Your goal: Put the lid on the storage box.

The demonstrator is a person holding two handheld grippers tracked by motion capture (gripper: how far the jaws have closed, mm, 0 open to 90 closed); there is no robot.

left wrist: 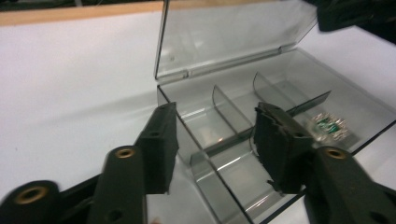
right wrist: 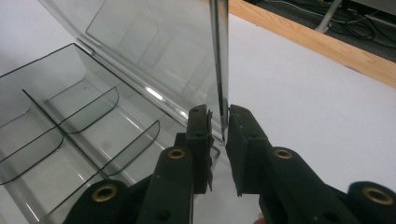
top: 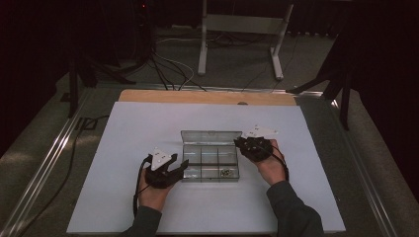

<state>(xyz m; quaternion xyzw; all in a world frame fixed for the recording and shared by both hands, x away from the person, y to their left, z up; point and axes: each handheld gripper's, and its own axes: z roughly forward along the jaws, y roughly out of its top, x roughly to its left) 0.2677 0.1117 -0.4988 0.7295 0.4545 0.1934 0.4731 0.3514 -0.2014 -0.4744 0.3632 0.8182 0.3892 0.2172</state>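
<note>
A clear plastic compartment box (top: pixel 189 159) lies mid-board with its lid (top: pixel 210 137) standing up at the back. A small green and silver part (left wrist: pixel 329 127) rests in the front right compartment (top: pixel 225 173). My left gripper (top: pixel 179 167) hovers at the box's front left corner. Its jaws (left wrist: pixel 215 112) are open, one outside the left wall and one over the compartments, pressing on nothing. My right gripper (top: pixel 239 143) is at the lid's right end. In the right gripper view its jaws (right wrist: pixel 218 112) are shut on the lid's side edge (right wrist: pixel 219 70) near the hinge.
The box sits on a white board (top: pixel 123 148) with a wooden strip (top: pixel 207 96) along its far edge. Metal rails (top: pixel 54 153) run beside the table. Beyond it on the floor are a grey frame stand (top: pixel 239 29) and loose cables (top: pixel 168 69).
</note>
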